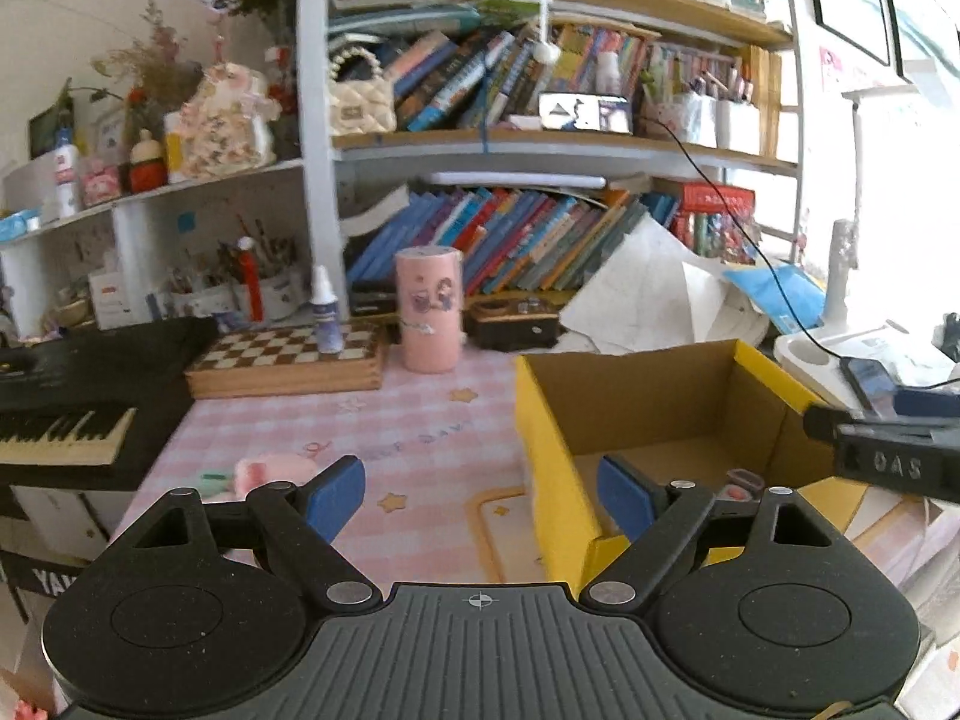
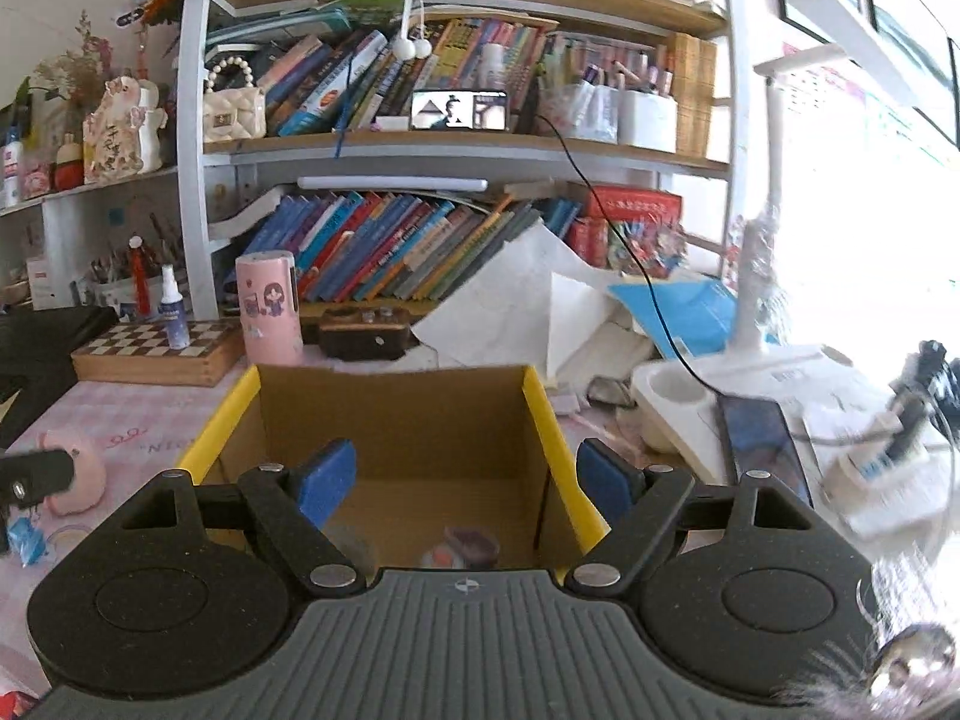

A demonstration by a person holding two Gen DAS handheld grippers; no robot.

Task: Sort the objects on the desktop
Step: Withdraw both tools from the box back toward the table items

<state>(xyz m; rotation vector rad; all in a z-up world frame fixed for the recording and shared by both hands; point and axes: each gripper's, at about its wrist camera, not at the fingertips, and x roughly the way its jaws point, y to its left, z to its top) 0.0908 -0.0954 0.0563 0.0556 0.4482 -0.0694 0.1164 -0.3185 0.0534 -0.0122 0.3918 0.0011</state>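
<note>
**A:** What did the box look like?

**B:** It was an open cardboard box with yellow outer walls and plain brown inside, standing upright on the pink checked tablecloth printed with stars. Its top edges showed as yellow strips. In the left wrist view the same box sat to the right of the left gripper.

**A:** Was anything in it?

**B:** A small pinkish object with a darker top lay on the floor of the box near the front wall. It was blurred, so I could not tell what it was.

**A:** And the grippers?

**B:** Both were released, the blue pads spread wide with nothing between them. The right gripper hung over the box's mouth, its left pad inside the opening and its right pad past the right-hand wall. The left gripper was over the tablecloth, its right pad at the box's near corner.

**A:** What else lay loose on the cloth?

**B:** A soft pink rounded item lay left of the box, with a small blue wrapped piece nearer the camera. From the left wrist the pink item showed just beyond the left pad.

**A:** Behind them?

**B:** A pink cylindrical tumbler with cartoon figures stood upright beside a wooden chessboard box, which carried a small white spray bottle.
</note>
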